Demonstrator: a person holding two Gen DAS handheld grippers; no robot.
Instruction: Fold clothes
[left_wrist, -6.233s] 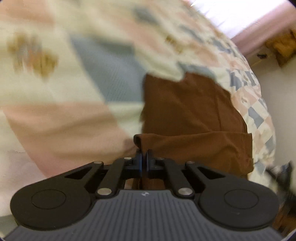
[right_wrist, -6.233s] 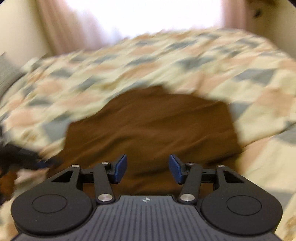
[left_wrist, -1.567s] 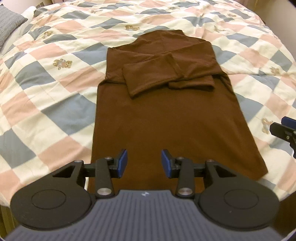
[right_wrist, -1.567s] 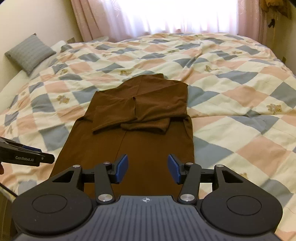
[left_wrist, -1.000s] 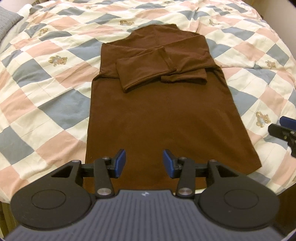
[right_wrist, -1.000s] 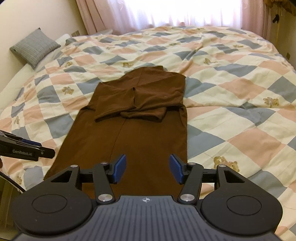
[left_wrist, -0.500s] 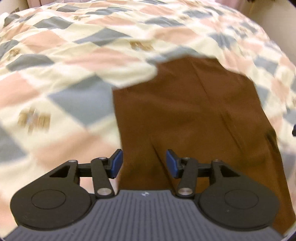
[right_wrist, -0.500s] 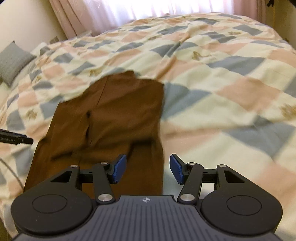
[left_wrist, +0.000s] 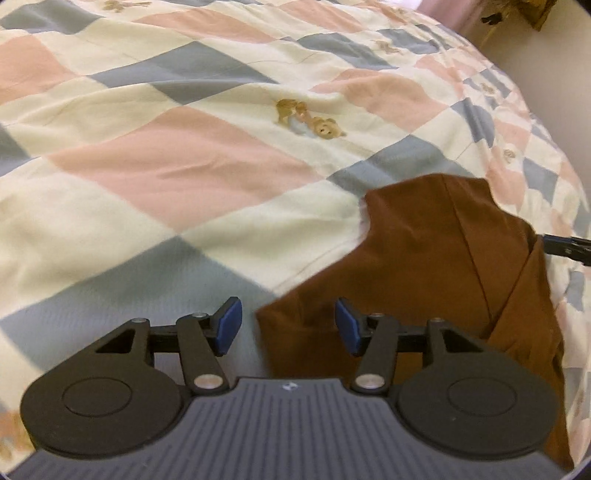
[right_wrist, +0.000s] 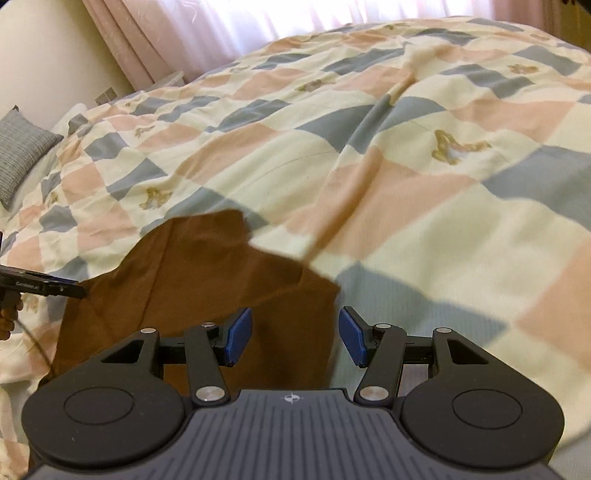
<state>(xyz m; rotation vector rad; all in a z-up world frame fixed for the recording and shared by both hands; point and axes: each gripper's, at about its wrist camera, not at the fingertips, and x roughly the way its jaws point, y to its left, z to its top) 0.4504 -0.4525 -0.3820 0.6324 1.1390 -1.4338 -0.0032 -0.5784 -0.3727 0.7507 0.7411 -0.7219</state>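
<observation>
A brown garment (left_wrist: 436, 266) lies flat on the checked quilt (left_wrist: 192, 173), its sleeves folded over its chest. My left gripper (left_wrist: 288, 328) is open, low over the garment's left edge, which runs between the blue pads. My right gripper (right_wrist: 295, 334) is open, low over the garment (right_wrist: 207, 273) at its right edge; the edge lies between the pads. Each gripper's tip shows at the side of the other's view: the right one (left_wrist: 565, 248) and the left one (right_wrist: 40, 285).
The quilt (right_wrist: 406, 147) covers the whole bed, with creases towards the window. A grey cushion (right_wrist: 22, 151) lies at the far left by the wall. Pink curtains (right_wrist: 125, 44) hang behind the bed. The bed's right edge and a wall show in the left wrist view (left_wrist: 554, 92).
Both grippers have gone forward and down from the bed's foot to the garment's two side edges. Both stayed open. The garment has not moved.
</observation>
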